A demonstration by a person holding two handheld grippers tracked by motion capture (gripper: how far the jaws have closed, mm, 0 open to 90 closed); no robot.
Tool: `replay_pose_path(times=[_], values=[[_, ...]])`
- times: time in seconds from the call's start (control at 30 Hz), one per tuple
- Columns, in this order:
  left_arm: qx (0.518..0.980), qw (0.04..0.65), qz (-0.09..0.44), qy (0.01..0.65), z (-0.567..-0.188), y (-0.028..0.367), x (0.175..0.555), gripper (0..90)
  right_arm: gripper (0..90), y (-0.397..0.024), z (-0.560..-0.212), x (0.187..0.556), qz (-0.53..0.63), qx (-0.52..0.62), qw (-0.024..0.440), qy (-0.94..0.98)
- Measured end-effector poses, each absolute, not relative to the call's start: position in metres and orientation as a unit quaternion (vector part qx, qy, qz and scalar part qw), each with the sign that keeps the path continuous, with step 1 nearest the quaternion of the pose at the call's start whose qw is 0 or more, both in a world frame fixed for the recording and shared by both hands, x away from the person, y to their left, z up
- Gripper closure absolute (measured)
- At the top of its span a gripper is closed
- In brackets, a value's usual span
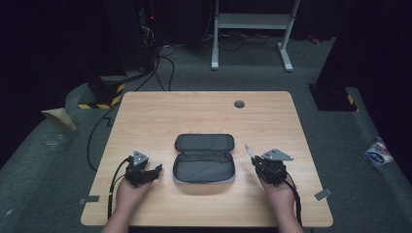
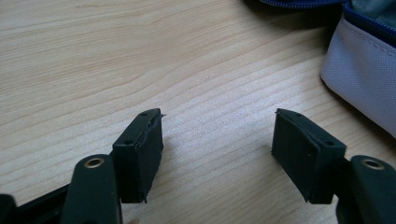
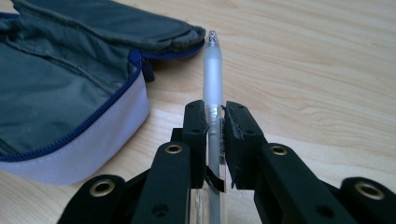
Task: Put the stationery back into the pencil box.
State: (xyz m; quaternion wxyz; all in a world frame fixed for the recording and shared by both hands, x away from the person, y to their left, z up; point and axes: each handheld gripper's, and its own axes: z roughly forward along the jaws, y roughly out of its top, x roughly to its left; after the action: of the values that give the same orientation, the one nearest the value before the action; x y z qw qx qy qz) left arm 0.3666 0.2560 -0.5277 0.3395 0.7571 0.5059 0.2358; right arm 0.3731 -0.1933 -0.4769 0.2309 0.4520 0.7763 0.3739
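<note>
Seen from above: wooden table (image 1: 145,116) w/ open pouch (image 1: 204,158) lying flat at centre, lid half folded back toward far edge, grey lining up. Small grey disc (image 1: 239,104) set in tabletop nr far edge.

Left gripper (image 1: 156,171) rested on table just left of pouch, held by left hand (image 1: 131,194); grey plate on top, cable trailing back along forearm. In left gripper view: jaws spread wide apart, bare wood between, nothing grasped; pale wall of pouch w/ blue zip (image 2: 359,21) at upper right, close to but apart from right jaw.

Right gripper (image 1: 253,160) just right of pouch, held by right hand (image 1: 281,191). In right gripper view: jaws clenched on pen (image 3: 212,74), frosted clear barrel, gripped mid-length, tip pointing away from hand. Pen tip nr corner of pouch lid; contact w/ lid not discernible. From above: pen (image 1: 248,151) angled up and toward far-left, clear of tabletop.

Beyond table: grey carpet, white frame legs (image 1: 284,43) at top, black-yellow hazard tape (image 1: 104,99) at upper left, white packet (image 1: 379,153) on floor at right.
</note>
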Motion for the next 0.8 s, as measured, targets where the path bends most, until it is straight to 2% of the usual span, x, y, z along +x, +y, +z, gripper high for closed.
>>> replay_pose_path(times=[0.8], values=[[0.756,0.342,0.234,0.507,-0.528,0.255,0.366,33.7,78.8,-0.173,-0.452,0.389,0.392,0.419,0.225,0.787]])
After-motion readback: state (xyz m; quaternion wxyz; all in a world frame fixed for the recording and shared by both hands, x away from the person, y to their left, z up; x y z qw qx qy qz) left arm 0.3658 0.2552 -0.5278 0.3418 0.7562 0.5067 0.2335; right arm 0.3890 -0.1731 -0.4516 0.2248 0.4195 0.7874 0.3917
